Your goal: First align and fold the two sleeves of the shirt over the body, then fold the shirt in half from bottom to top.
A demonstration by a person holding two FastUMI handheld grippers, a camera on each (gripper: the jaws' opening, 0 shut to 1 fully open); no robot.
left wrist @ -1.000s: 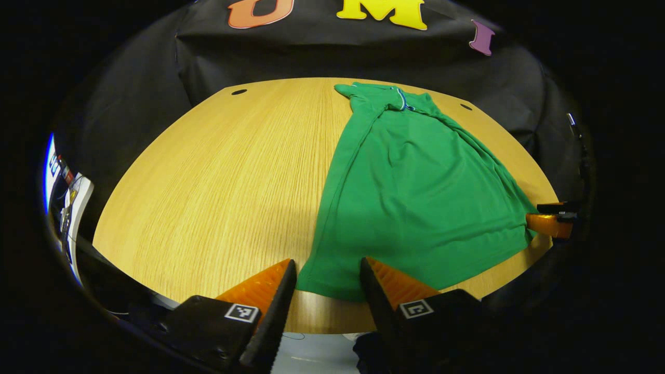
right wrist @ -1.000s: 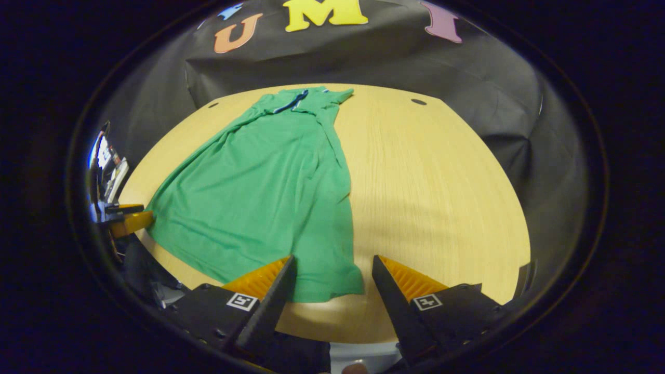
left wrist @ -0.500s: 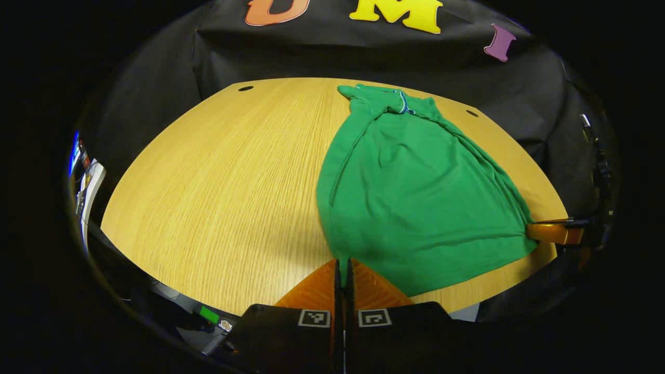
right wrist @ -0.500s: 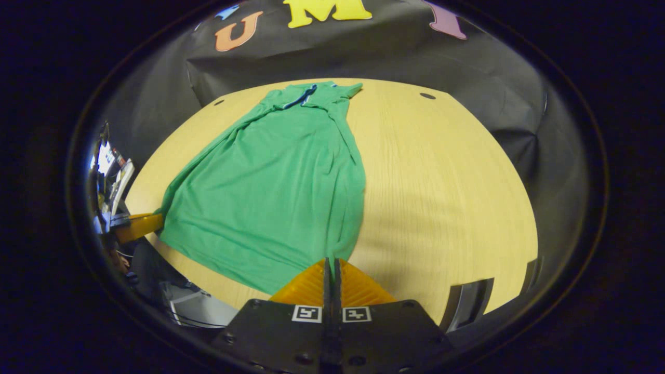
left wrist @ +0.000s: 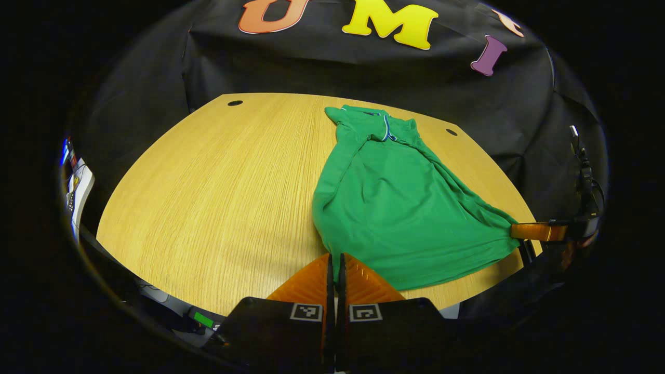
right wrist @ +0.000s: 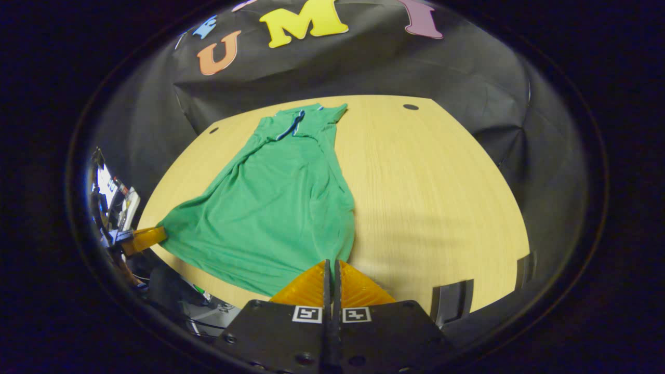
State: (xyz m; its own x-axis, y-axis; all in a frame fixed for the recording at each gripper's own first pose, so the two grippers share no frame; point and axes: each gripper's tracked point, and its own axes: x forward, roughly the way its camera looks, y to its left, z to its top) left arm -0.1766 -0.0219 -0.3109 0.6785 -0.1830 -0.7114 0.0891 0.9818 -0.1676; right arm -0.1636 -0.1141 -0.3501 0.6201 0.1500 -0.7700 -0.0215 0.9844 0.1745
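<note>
The green shirt (right wrist: pixel 275 208) lies on the wooden table (right wrist: pixel 431 197), collar toward twelve o'clock, hem toward six. At six o'clock the right gripper (right wrist: pixel 331 261) has its fingers pressed together on the shirt's near bottom corner, and the cloth rises in folds to meet them. Over at nine o'clock the left gripper (right wrist: pixel 156 234) meets the other bottom corner, the fabric drawn out to a point there. A small dark hole (right wrist: pixel 410 107) sits at one o'clock on the tabletop.
</note>
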